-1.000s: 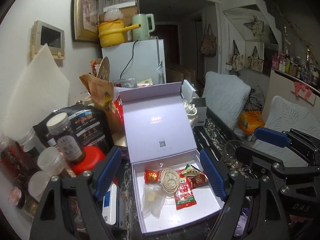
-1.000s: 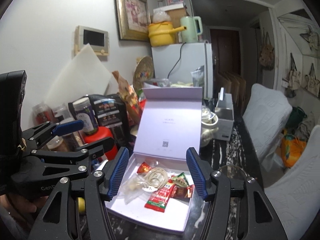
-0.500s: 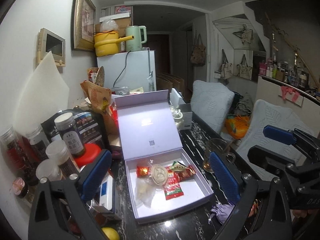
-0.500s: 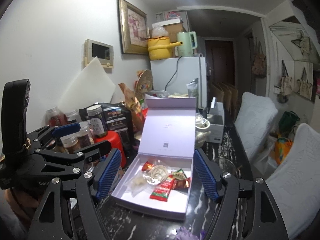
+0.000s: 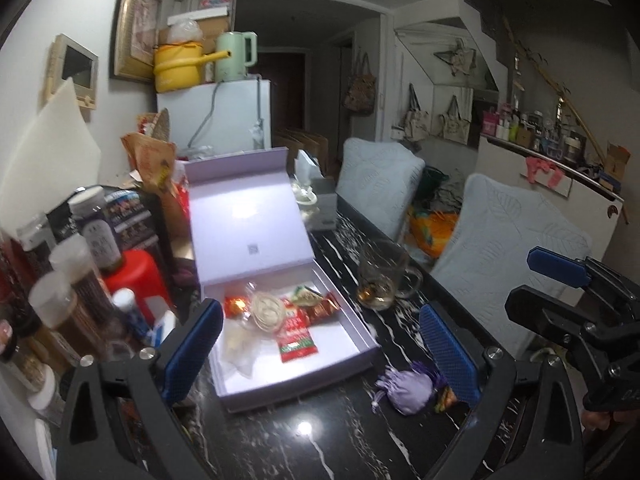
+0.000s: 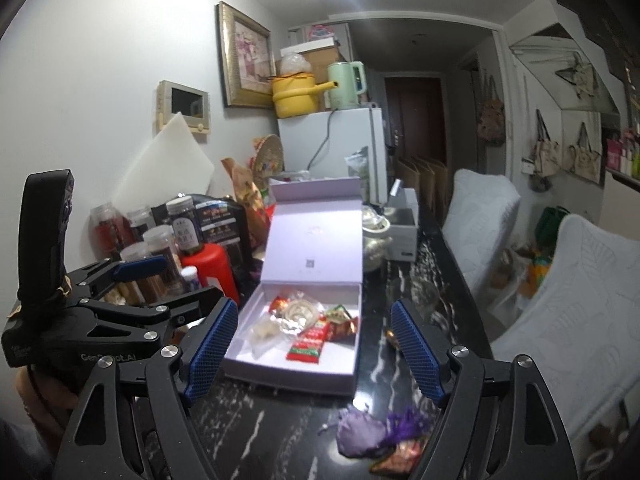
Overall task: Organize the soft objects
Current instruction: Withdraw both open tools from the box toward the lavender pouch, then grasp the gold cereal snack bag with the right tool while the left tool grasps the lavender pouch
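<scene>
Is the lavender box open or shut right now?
Open: the lavender box has its lid standing upright, with snack packets visible inside.

R gripper (image 6: 314, 350) wide open above dark worktop (image 6: 280, 432) — open lilac box (image 6: 296, 360) w/ snack packets ahead, purple pouch (image 6: 360, 434) near.

We were in a lived-in home w/ dining nook: white mini fridge (image 6: 332, 140) topped by yellow enamel pot (image 6: 294, 94) & green kettle (image 6: 346, 84), gilt-framed picture (image 6: 246, 56), canvas tote bags (image 6: 546, 152) hung on wall, black marble table (image 5: 320, 432).
</scene>
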The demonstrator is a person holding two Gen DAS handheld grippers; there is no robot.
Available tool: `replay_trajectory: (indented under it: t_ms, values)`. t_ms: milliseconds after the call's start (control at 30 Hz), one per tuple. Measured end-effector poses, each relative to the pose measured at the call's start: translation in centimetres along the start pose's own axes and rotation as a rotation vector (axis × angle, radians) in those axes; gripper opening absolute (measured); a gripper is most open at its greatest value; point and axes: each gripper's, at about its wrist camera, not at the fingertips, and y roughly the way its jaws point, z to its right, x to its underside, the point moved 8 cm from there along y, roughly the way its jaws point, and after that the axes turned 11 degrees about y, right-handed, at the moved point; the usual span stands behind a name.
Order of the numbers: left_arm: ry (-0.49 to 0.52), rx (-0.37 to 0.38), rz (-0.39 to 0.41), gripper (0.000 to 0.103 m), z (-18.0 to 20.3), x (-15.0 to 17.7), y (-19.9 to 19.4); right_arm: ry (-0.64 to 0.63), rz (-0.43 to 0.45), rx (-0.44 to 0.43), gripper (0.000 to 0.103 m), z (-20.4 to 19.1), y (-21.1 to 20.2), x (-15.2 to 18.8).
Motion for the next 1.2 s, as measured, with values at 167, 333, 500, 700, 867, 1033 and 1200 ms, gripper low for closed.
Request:
replay_trajectory:
  t_ms: [167, 333, 500, 700, 867, 1033, 1200]
  values:
    - [0.011, 0.039, -0.027, 0.100, 1.8, 1.2, 0.7, 0.028, -0.015, 0.025, 0.080, 1.6, -0.7, 1.7]
    - [0.010, 0.106, -0.066, 0.100, 3.9, 2.8, 2.1, 0.076, -0.047, 0.047, 0.080, 3.8, -0.8, 3.9]
    - [0.014, 0.156, -0.123, 0.100, 5.9, 4.6, 3.9, 0.121, -0.083, 0.071, 0.080, 6.2, -0.4, 6.4]
    - [0.010, 0.209, -0.173, 0.100, 7.9, 6.7, 5.9, 0.145, -0.095, 0.116, 0.080, 8.7, -0.4, 8.7]
    - [0.020, 0.232, -0.222, 0.100, 9.2, 8.6, 7.4, 0.156, -0.123, 0.138, 0.080, 10.0, 0.0, 10.7]
    - [0.008, 0.251, -0.254, 0.100, 9.8, 10.0, 8.8, 0.189, -0.167, 0.144, 0.080, 11.3, 1.0, 12.6]
    - [0.025, 0.243, -0.282, 0.100, 10.1, 11.2, 10.1, 0.193, -0.213, 0.170, 0.080, 12.6, 2.6, 14.2]
